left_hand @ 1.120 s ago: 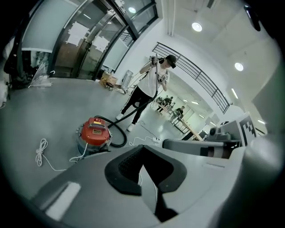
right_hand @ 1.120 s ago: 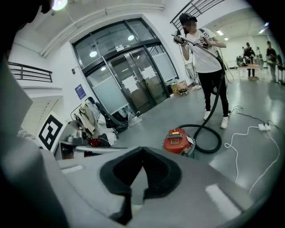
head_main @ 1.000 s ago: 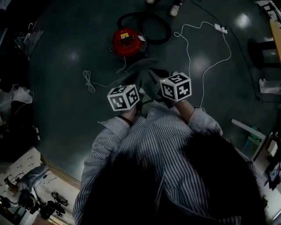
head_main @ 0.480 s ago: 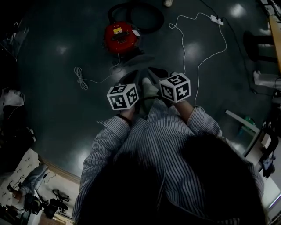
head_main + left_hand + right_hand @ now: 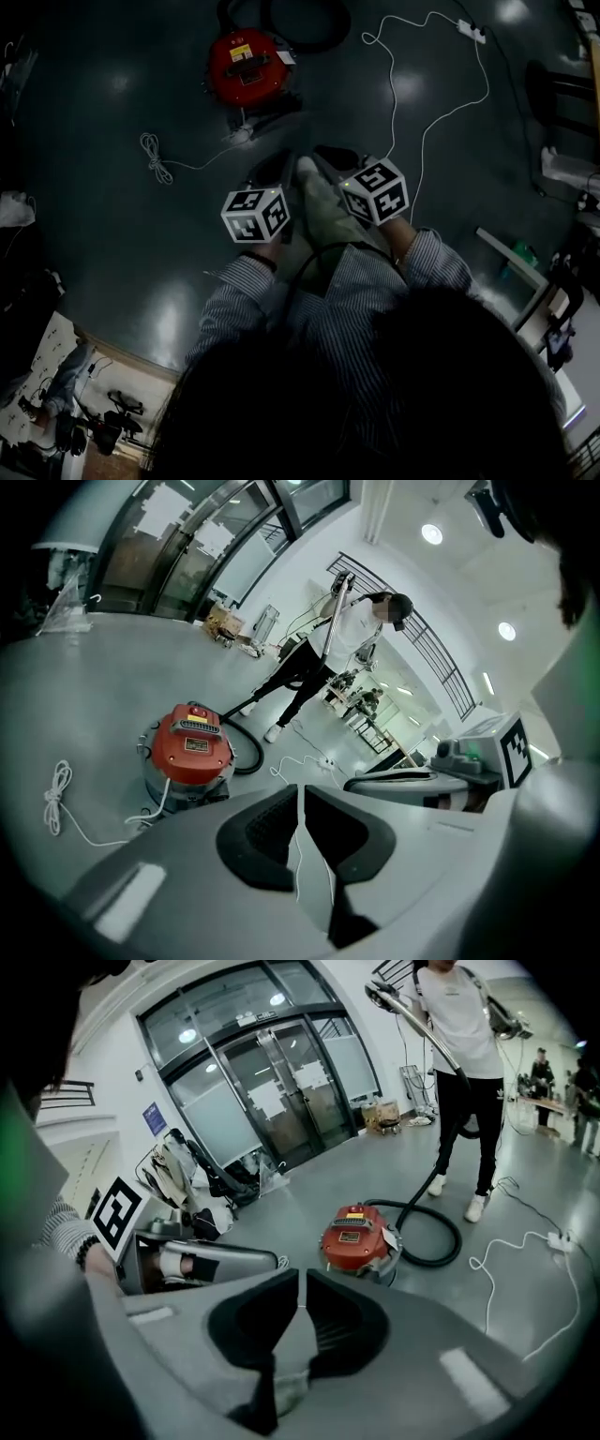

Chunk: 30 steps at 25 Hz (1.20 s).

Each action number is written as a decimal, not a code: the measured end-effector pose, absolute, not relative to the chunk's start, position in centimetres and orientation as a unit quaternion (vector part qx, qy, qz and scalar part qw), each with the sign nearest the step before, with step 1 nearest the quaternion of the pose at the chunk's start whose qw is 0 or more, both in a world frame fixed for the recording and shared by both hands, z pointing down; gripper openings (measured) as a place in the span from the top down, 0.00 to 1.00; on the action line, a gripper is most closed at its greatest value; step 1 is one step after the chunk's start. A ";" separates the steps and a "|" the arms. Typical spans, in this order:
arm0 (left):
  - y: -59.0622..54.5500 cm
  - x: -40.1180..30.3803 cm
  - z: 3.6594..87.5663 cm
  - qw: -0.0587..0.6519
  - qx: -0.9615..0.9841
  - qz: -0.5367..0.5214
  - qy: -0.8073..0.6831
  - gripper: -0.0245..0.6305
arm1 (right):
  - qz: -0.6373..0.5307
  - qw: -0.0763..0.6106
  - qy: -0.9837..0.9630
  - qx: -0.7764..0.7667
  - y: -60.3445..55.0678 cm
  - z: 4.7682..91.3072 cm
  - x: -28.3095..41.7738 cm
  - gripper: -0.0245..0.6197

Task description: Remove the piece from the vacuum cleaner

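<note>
Two empty grippers: your left gripper is pinched together, and your right gripper has just been cracking open on nothing. The red vacuum cleaner sits on the floor ahead-left, nearer your left one.

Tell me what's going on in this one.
A person holds a claw in each hand, aimed toward a red vacuum cleaner on the floor, not yet touching it. The left claw is shut; on the right claw the jaws have just been opening a crack, nothing between them. Another person beyond holds its wand.
</note>
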<state>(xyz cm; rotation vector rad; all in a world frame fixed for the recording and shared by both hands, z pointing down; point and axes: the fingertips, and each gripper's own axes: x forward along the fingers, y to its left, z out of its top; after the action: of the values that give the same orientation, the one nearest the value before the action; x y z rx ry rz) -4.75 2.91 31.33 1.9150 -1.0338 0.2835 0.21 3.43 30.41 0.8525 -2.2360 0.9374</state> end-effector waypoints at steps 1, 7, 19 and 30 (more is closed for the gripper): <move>2.6 -4.8 32.4 0.454 0.777 0.120 -0.419 0.90 | 0.344 0.288 -0.836 0.316 3.0 31.4 0.3 0.93; 1.6 -4.8 39.8 0.441 0.776 0.164 -0.421 0.81 | 0.298 0.345 -0.841 0.292 1.4 38.5 1.0 0.91; -2.0 -6.3 53.4 0.370 0.780 0.245 -0.441 0.78 | 0.191 0.461 -0.829 0.254 -1.3 52.5 2.2 0.76; -2.9 -7.2 60.0 0.352 0.774 0.319 -0.419 0.70 | 0.150 0.512 -0.813 0.231 -3.8 58.8 2.5 0.70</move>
<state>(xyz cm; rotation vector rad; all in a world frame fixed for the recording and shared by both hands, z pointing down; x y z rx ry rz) -7.20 -2.93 59.97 2.0025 -1.0854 0.8244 2.48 -3.83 58.76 0.5559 -1.9566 0.3602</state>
